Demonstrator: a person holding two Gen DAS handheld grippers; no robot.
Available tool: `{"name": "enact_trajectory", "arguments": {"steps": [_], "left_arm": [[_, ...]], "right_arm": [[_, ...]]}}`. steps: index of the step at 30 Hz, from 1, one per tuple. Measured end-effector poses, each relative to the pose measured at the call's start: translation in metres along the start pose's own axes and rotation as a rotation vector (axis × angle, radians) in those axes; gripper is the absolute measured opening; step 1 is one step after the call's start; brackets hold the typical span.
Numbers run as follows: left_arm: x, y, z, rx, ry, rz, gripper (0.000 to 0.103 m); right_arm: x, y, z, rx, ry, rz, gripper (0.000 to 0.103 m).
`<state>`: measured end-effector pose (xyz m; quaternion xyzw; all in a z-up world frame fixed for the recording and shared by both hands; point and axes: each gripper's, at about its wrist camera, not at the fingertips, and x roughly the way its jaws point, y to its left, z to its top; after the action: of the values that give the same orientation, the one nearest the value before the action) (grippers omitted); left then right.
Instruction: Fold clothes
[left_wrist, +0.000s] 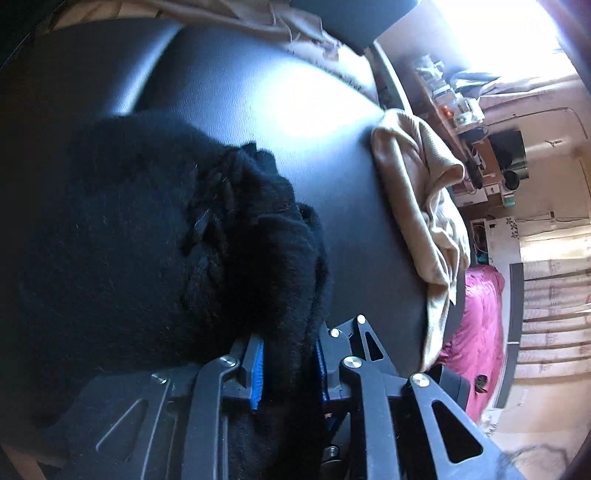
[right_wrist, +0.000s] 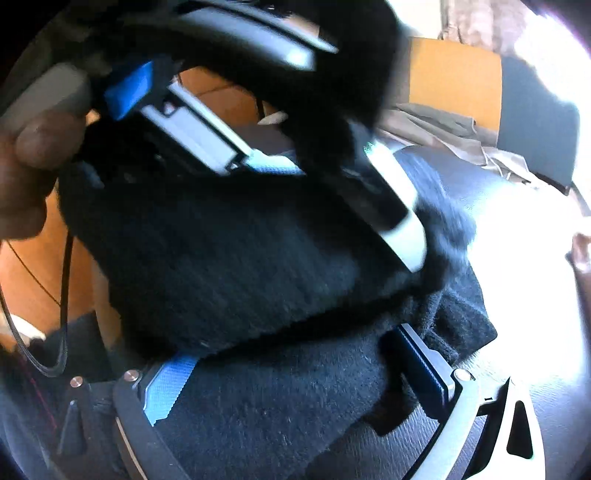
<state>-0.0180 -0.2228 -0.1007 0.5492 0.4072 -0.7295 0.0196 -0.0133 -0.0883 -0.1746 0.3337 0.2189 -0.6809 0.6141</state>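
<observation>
no writing can be read anywhere. the left gripper (left_wrist: 288, 363) has its blue-padded fingers (left_wrist: 257, 373) pinching a thick fold of the black fuzzy sweater (left_wrist: 147, 240). the sweater runs up and away from those fingers in a heap on the dark counter (left_wrist: 258, 92). the right gripper (right_wrist: 295, 376) has its fingers (right_wrist: 168, 384) spread wide, with sweater cloth lying loose between them. a beige garment (left_wrist: 424, 206) lies on the counter's far edge, well apart.

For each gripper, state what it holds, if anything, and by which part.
Left gripper pinches a bunched fold of the black garment. Right gripper is open, holding nothing.
</observation>
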Motion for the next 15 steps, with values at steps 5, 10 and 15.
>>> {"name": "enact_trajectory", "arguments": {"steps": [5,10,15], "left_arm": [[-0.026,-0.019,-0.008,-0.001,0.035,-0.131,0.024],[-0.084,-0.026,-0.015,0.089,-0.068,-0.264,0.024],[-0.141,0.04,-0.021,0.091,-0.287,-0.136,0.025]], "right_arm": [[-0.028,0.0,-0.018,0.057,0.022,-0.029,0.103],[-0.06,-0.001,-0.05,0.173,0.051,-0.073,0.103],[-0.106,0.008,-0.071,0.278,-0.009,-0.073,0.103]]}}
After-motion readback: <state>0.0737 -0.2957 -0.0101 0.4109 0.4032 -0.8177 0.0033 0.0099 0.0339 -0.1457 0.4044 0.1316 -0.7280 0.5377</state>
